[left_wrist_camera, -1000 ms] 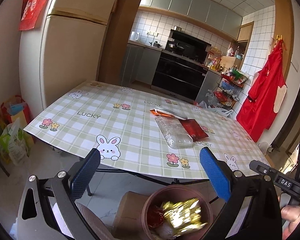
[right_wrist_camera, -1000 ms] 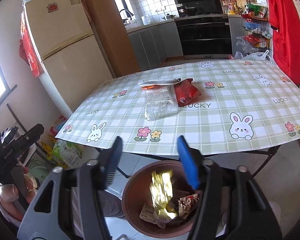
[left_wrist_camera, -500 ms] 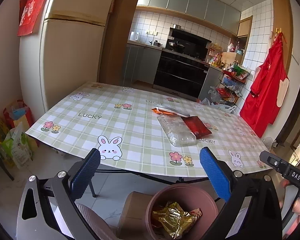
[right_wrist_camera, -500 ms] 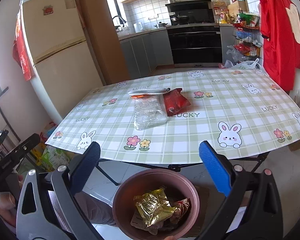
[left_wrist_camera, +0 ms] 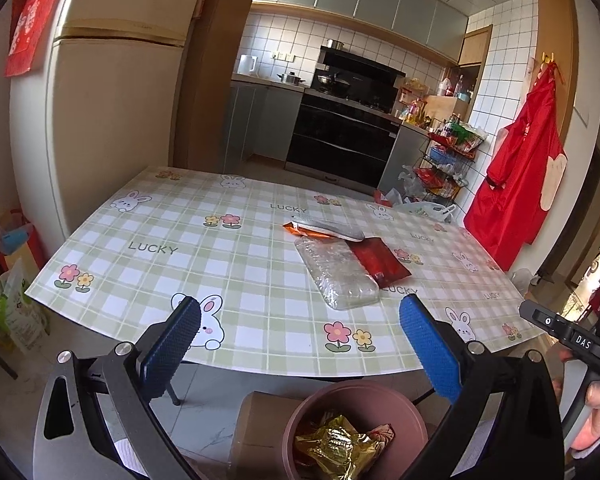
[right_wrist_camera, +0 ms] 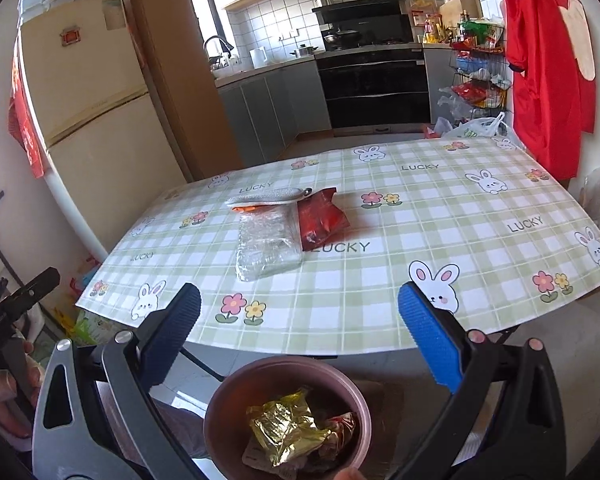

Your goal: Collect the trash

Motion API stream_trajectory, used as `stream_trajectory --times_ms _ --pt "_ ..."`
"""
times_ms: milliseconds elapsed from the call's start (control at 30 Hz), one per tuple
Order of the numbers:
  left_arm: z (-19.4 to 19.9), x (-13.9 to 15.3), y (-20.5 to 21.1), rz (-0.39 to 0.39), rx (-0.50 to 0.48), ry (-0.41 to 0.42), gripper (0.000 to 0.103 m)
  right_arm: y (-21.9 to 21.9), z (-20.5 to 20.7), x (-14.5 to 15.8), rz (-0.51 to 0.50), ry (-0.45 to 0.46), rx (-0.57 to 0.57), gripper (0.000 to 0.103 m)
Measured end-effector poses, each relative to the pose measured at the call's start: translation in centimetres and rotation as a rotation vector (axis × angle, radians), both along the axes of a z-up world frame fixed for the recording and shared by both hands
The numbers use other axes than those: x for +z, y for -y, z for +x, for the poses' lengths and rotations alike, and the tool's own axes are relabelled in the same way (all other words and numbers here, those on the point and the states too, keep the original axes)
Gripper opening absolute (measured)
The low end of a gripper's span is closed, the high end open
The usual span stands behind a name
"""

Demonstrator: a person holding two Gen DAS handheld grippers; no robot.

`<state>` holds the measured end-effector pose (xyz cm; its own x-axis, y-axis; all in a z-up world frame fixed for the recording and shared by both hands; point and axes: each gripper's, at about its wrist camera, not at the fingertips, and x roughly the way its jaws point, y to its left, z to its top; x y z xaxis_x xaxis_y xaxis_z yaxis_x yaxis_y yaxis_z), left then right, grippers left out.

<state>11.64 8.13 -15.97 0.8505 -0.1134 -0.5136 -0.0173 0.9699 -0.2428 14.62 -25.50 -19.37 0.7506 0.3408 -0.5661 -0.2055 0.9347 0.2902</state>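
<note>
Both the left gripper (left_wrist_camera: 296,344) and the right gripper (right_wrist_camera: 298,336) gape empty above the bin (right_wrist_camera: 228,400) holding a gold wrapper (right_wrist_camera: 284,428), while three wrappers (right_wrist_camera: 272,236) lie mid-table (right_wrist_camera: 420,220), farther off.

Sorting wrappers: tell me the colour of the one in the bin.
Gold foil wrapper, clearest in the right wrist view.
</note>
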Motion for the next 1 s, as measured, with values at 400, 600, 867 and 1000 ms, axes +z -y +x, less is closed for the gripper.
stream_trajectory --times_ms 400,600,867,1000 --pt "9.8 -3.6 3.5 0.008 -0.134 -0.166 0.097 0.3 6.7 -3.1 0.001 -0.042 0.019 0.098" --pt "15.7 -7.3 7.0 -0.009 -0.187 -0.248 0.097 0.9 9.5 -4.7 -0.020 -0.071 0.040 0.098" --pt "22.6 -11.2 9.5 -0.098 -0.193 -0.363 0.097 3.1 12.4 -6.6 -0.028 -0.118 0.000 0.098" --pt "24.8 -12.5 9.9 -0.100 -0.168 -0.389 0.097 3.7 13.2 -7.5 -0.027 -0.128 -0.013 0.098"
